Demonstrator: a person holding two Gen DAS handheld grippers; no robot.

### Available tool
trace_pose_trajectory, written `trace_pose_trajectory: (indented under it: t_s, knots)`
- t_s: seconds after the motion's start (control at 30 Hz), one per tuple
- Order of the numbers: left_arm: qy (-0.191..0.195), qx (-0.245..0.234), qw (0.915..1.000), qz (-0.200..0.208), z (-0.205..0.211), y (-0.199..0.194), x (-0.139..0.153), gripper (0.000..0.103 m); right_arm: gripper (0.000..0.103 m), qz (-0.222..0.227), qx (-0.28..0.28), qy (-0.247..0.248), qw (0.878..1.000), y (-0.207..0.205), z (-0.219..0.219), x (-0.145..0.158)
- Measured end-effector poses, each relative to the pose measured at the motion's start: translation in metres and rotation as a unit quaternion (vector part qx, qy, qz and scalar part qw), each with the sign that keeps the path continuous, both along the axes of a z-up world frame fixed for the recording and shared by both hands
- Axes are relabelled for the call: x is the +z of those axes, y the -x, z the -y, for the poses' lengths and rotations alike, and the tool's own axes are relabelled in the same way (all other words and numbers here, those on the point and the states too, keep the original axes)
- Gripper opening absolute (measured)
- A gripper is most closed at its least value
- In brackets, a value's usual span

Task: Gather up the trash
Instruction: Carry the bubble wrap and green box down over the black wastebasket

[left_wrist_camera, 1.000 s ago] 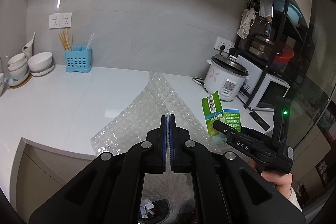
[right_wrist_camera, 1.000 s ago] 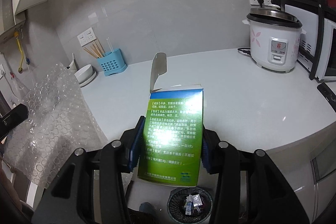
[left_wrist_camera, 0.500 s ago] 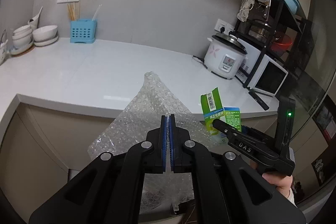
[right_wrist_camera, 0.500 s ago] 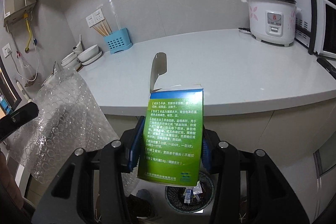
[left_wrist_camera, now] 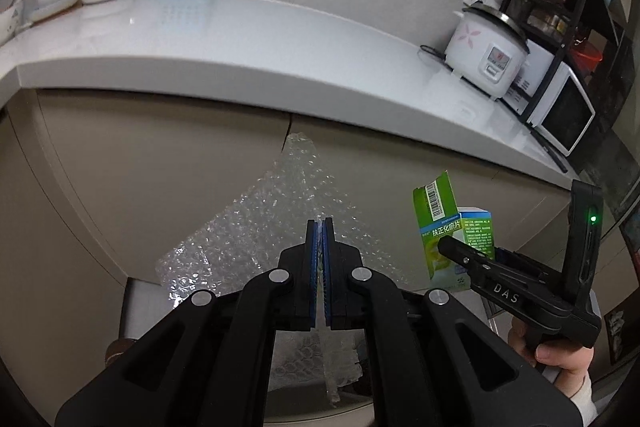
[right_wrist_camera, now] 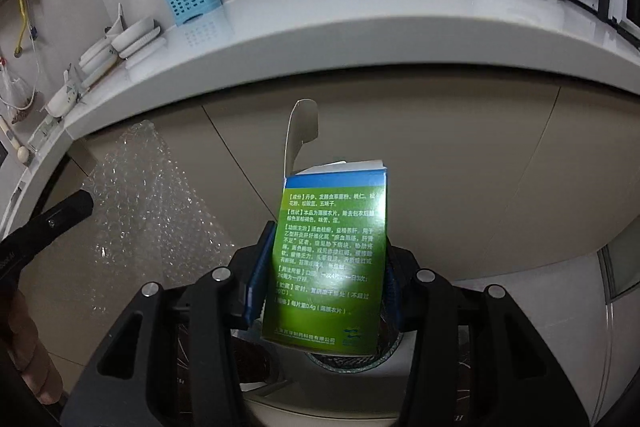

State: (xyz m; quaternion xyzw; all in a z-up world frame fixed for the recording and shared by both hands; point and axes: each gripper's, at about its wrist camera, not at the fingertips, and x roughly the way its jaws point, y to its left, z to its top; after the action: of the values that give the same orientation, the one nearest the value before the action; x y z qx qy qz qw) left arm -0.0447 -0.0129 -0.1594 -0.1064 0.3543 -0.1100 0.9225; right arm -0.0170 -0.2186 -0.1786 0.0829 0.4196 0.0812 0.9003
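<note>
Both claws have dropped below the desk [left_wrist_camera: 248, 39] edge: left claw [left_wrist_camera: 319, 227] clenched on the bubble wrap [left_wrist_camera: 276, 215], right claw [right_wrist_camera: 326, 267] grasping the green medicine box [right_wrist_camera: 332, 251] over the waste bin [right_wrist_camera: 384, 355], so release probably follows.

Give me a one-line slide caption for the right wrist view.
Right gripper clamps an open green medicine box above the wire trash bin, below the countertop.

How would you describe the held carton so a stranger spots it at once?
Look below the white counter, before the beige cabinet doors. The right gripper clamps a green carton, printed with text. Its blue top band and raised flap set it apart from the clear bubble wrap beside it.
</note>
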Motion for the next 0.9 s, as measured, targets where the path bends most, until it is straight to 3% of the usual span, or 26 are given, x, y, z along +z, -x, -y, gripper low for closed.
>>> trace_pose_trajectory:
  t_s: [0.2, 0.33, 0.73, 0.9]
  knots:
    - [0.002, 0.003, 0.999, -0.043, -0.002, -0.023, -0.07, 0.001, 0.044, -0.051, 0.0, 0.009, 0.999, -0.015, -0.016, -0.071]
    - [-0.017, 0.015, 0.9981, -0.057, -0.005, -0.034, -0.104, 0.001, 0.044, -0.09, -0.001, 0.012, 0.996, -0.026, -0.023, -0.122]
    - [-0.027, 0.046, 0.9931, -0.105, -0.026, -0.055, -0.172, 0.001, 0.045, -0.175, 0.011, 0.038, 0.984, -0.051, -0.048, -0.266]
    - [-0.031, 0.048, 0.9909, -0.122, -0.026, -0.063, -0.191, 0.001, 0.046, -0.207, 0.025, 0.044, 0.977, -0.058, -0.058, -0.307]
